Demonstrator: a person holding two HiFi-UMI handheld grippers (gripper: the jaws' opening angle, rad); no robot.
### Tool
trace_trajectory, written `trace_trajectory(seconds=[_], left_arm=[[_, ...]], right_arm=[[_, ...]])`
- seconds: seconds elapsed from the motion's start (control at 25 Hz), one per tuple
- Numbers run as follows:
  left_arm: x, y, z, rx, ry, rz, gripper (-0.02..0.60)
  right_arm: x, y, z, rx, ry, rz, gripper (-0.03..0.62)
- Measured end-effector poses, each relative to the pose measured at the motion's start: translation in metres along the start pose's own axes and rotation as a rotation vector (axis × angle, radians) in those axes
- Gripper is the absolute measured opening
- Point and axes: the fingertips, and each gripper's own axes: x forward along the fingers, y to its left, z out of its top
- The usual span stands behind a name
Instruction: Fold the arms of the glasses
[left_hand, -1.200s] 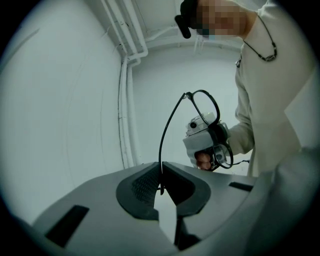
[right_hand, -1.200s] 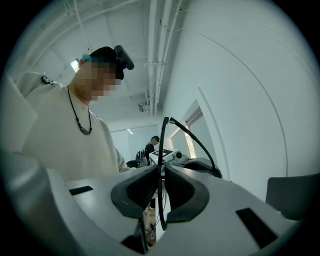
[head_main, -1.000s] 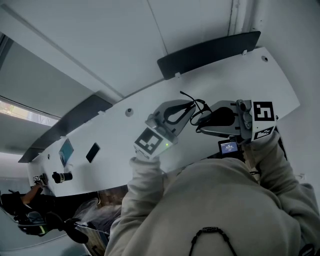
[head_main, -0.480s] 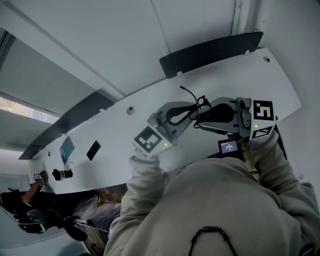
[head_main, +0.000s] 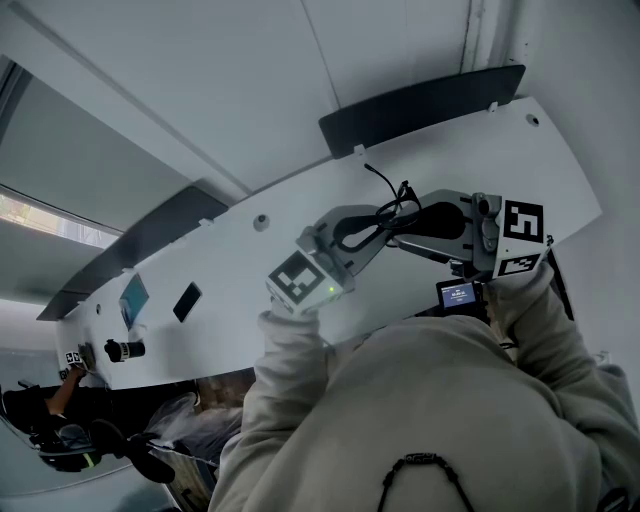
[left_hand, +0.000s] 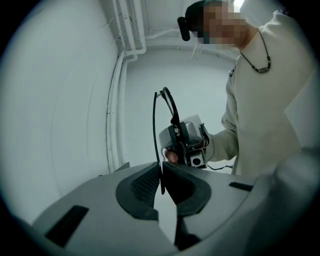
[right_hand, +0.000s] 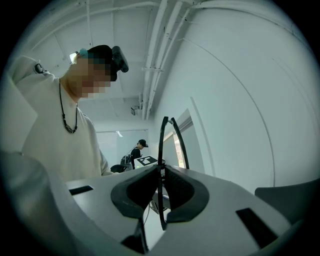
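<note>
Left gripper (left_hand: 160, 172), fingers nearly closed, pinches one thin arm of the glasses (left_hand: 154, 135). Right gripper (right_hand: 161, 175) fingers clamp another part of the frame. Glasses held in air above tabletop (head_main: 470, 150). That arm looks swung out, so fold probably not done.

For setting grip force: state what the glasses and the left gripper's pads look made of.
Glasses: thin, smooth black frame, likely plastic, possibly coated metal. Left gripper pads: dark matte, rubber-like, judging by the fine ribbed texture on one face.
</note>
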Motion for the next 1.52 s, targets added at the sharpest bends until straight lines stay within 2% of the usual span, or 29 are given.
trace_trajectory(seconds=[0.2, 0.28, 0.4, 0.52, 0.56, 0.64, 0.76, 0.88, 0.96, 1.04, 1.28, 1.52], left_arm=[[0.000, -0.004, 0.004, -0.042, -0.034, -0.050, 0.021], [0.001, -0.003, 0.002, -0.042, -0.028, -0.039, 0.021], [0.007, 0.005, 0.002, -0.026, -0.018, 0.019, 0.022], [0.005, 0.011, 0.007, -0.045, -0.040, 0.052, 0.155], [0.003, 0.012, 0.008, -0.049, -0.043, 0.053, 0.177], [-0.006, 0.014, 0.006, -0.059, -0.042, 0.060, 0.183], [-0.027, 0.035, 0.000, -0.118, -0.065, 0.128, 0.189], [-0.033, 0.061, -0.007, -0.264, -0.102, 0.226, 0.187], [-0.027, 0.064, -0.007, -0.348, -0.133, 0.217, 0.187], [-0.017, 0.059, -0.003, -0.391, -0.157, 0.185, 0.187], [-0.009, 0.057, -0.001, -0.384, -0.139, 0.183, 0.187], [-0.012, 0.064, 0.010, -0.398, -0.179, 0.177, 0.187]], right_arm=[[0.001, 0.003, 0.001, 0.003, 0.003, 0.035, 0.057], [0.001, 0.002, 0.000, -0.002, 0.017, 0.031, 0.057], [0.001, 0.003, -0.002, -0.019, 0.060, 0.030, 0.057], [0.000, 0.005, 0.001, -0.026, 0.060, 0.039, 0.057], [-0.002, 0.005, 0.002, -0.028, 0.059, 0.034, 0.057], [-0.008, 0.004, 0.001, -0.033, 0.066, 0.018, 0.057], [-0.017, 0.004, 0.003, -0.048, 0.072, 0.002, 0.057], [-0.021, 0.019, 0.005, -0.094, 0.075, 0.039, 0.057], [-0.015, 0.032, 0.004, -0.136, 0.075, 0.081, 0.057], [-0.008, 0.041, 0.002, -0.173, 0.080, 0.114, 0.057], [-0.002, 0.055, 0.006, -0.195, 0.062, 0.144, 0.057], [-0.002, 0.059, 0.007, -0.203, 0.067, 0.174, 0.057]])
